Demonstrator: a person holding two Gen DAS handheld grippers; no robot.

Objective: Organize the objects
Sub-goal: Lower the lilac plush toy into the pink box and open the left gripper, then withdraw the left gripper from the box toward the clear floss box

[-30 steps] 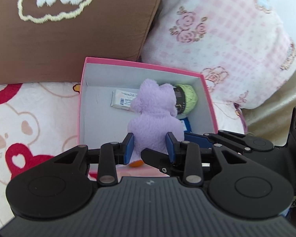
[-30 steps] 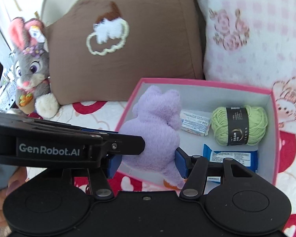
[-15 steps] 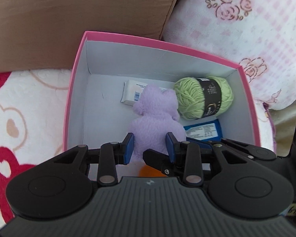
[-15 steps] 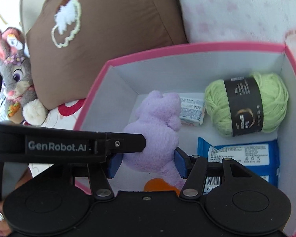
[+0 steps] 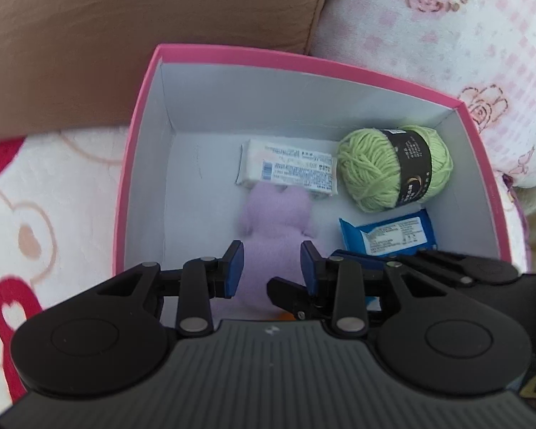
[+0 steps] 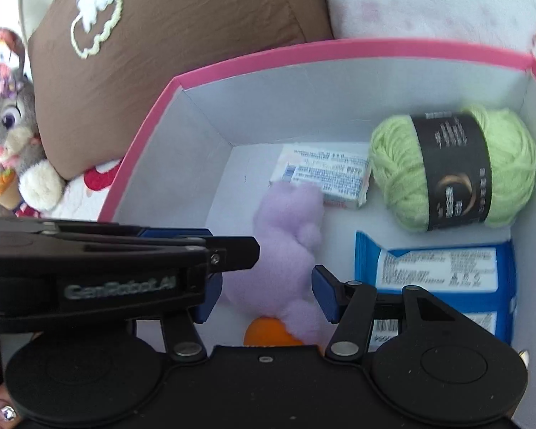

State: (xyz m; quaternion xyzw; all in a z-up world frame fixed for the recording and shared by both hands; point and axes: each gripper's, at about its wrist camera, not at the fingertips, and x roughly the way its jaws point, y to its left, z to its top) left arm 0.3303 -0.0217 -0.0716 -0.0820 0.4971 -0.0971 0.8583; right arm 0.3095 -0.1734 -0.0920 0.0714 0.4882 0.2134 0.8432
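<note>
Both views look down into the pink box (image 5: 139,164), which sits on a patterned blanket (image 5: 53,193) in front of a brown cushion (image 5: 143,35). The purple plush toy (image 5: 275,221) lies on the box floor, its head touching the white packet (image 5: 286,171) at the back. The green yarn ball (image 5: 393,168) and the blue packets (image 5: 389,237) fill the box's right half.

Your left gripper (image 5: 271,268) has its blue pads on either side of the toy's lower body. They are parted by about the toy's width and appear to touch the fur, though whether they press it cannot be told from this view. Your right gripper (image 6: 264,298) straddles the same body with a wider gap, and a sliver of space shows at its right pad, so it looks free of the toy.

Handling, as a judgement: the toy is light, soft and compressible. It will sag and may twist if held by an ear or limb, so take it across the thick torso (just above the orange foot (image 6: 268,332)). Fur gives good friction and nothing here is fragile, but a closing pad could snag the neighbouring blue packets.

A grey rabbit plush (image 6: 10,125) leans on the cushion outside the box.
</note>
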